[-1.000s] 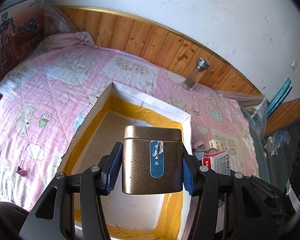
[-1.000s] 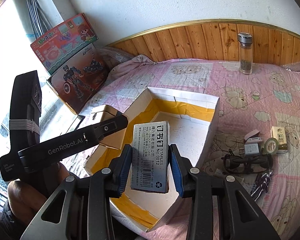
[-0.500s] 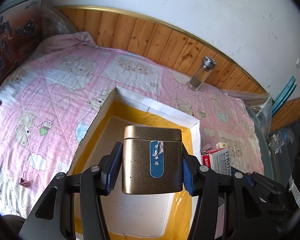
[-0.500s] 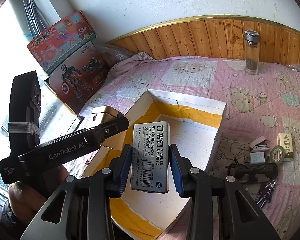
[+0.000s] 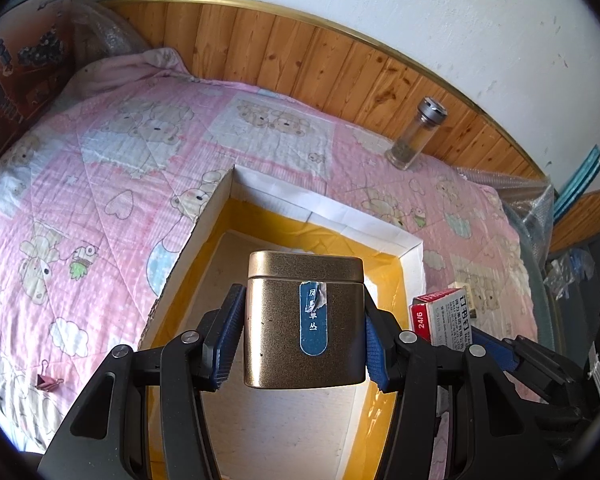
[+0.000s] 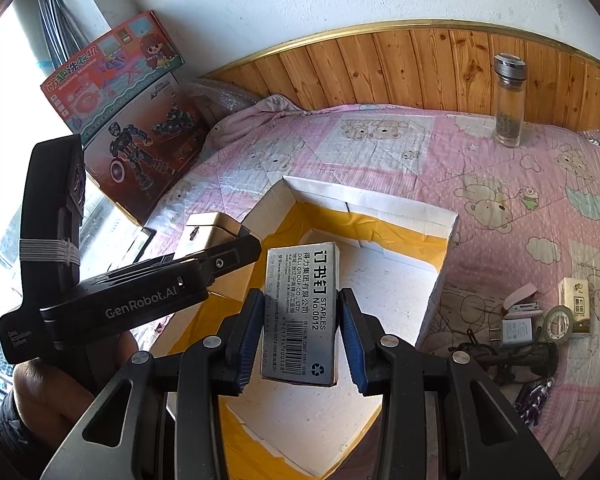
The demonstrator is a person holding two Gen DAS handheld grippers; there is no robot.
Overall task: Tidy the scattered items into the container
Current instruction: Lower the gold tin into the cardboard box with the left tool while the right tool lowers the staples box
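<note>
The left claw point(image 5: 304, 336) is clamped on a squat gold metal tin point(image 5: 305, 320) with a blue label strip down its front, blue pads pressed against both its sides. The tin hangs above the open white cardboard box lined with yellow tape point(image 5: 328, 216), which sits on the pink quilted bed cover printed with bears point(image 5: 112, 168).

The right claw point(image 6: 300, 336) grips a small grey cardboard box of staples point(image 6: 300, 312) by its long sides, held upright over the near part of the same white box point(image 6: 440, 248). The left gripper's black body crosses the left of this view, the gold tin point(image 6: 204, 232) at its tip over the box's left wall.

On the bed cover to the right of the box lie a roll of tape point(image 6: 558, 320), a white charger plug point(image 6: 516, 330), a small cream carton point(image 6: 576, 304) and tangled black cables point(image 6: 512, 356). A clear glass bottle with a metal cap point(image 6: 508, 100) stands at the far edge against the wooden panelling. A pink binder clip point(image 5: 48, 382) lies on the near left.
</note>
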